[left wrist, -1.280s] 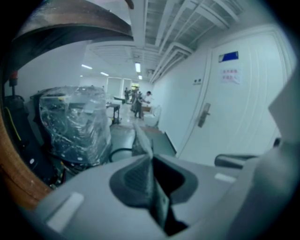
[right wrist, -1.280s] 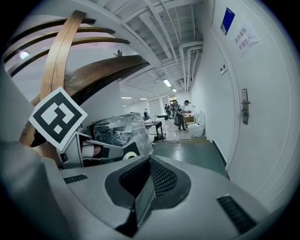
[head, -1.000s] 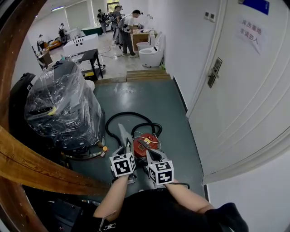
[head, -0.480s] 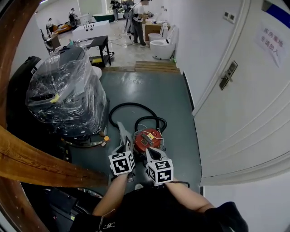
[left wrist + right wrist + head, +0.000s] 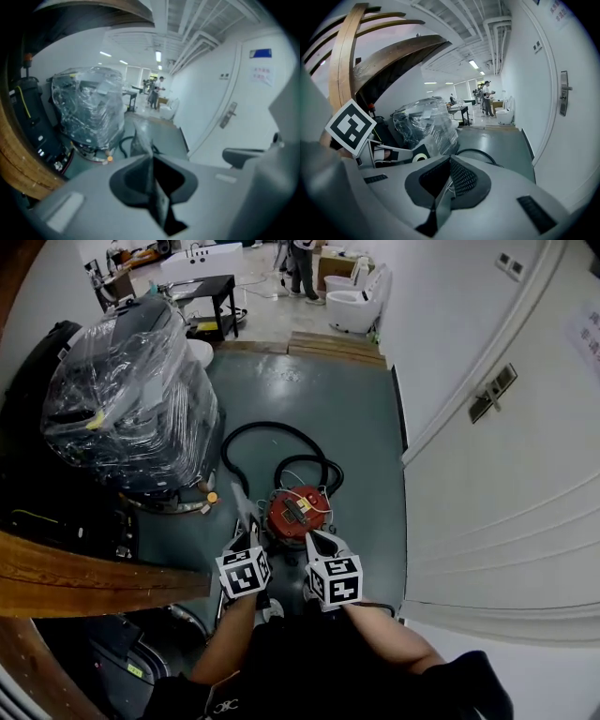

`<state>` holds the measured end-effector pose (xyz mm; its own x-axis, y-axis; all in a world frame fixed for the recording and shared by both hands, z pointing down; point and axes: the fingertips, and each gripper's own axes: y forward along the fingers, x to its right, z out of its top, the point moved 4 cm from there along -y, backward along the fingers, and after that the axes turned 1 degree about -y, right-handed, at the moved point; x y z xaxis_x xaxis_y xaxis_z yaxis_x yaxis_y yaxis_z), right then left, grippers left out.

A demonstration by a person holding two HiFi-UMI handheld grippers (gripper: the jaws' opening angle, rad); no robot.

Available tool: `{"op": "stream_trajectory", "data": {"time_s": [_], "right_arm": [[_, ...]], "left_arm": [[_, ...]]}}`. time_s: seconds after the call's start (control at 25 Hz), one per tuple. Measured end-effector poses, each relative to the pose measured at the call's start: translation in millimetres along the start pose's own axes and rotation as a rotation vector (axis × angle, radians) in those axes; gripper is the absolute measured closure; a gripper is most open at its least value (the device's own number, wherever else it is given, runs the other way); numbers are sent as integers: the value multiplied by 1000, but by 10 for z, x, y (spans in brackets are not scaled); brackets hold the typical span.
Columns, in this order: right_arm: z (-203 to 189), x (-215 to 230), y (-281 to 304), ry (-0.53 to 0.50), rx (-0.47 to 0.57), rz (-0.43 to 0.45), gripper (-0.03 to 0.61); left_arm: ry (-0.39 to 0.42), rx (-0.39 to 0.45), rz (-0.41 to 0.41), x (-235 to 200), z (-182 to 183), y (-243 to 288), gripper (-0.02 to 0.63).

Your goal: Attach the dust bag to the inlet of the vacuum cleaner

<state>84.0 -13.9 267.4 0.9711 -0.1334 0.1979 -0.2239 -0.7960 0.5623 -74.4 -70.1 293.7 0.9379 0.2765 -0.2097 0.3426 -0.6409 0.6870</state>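
The left gripper (image 5: 251,534) has its jaws closed on a thin grey dust bag (image 5: 140,136), held just beside the red vacuum cleaner (image 5: 295,511) on the floor (image 5: 309,418). The right gripper (image 5: 315,544) hovers alongside, jaws pressed together on nothing.

Even indoor light from ceiling strip lamps (image 5: 474,64); soft sheen on the green floor (image 5: 309,399). Strong fisheye bending and dark corners in all views; left gripper view blurred, perhaps by motion.

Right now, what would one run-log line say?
left gripper: shut on dust bag | right gripper: shut, empty | vacuum cleaner: on floor ahead, bag not yet attached
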Motion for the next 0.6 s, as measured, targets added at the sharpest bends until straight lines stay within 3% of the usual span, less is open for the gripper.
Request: {"op": "stream_trajectory", "data": {"time_s": [0.24, 0.6], "right_arm": [[-220, 301, 193, 3, -106, 46, 594], [-660, 581, 749, -94, -261, 127, 594]], "left_arm": [[-37, -33, 58, 101, -154, 234, 586], [-108, -51, 195, -86, -613, 571, 586]]}}
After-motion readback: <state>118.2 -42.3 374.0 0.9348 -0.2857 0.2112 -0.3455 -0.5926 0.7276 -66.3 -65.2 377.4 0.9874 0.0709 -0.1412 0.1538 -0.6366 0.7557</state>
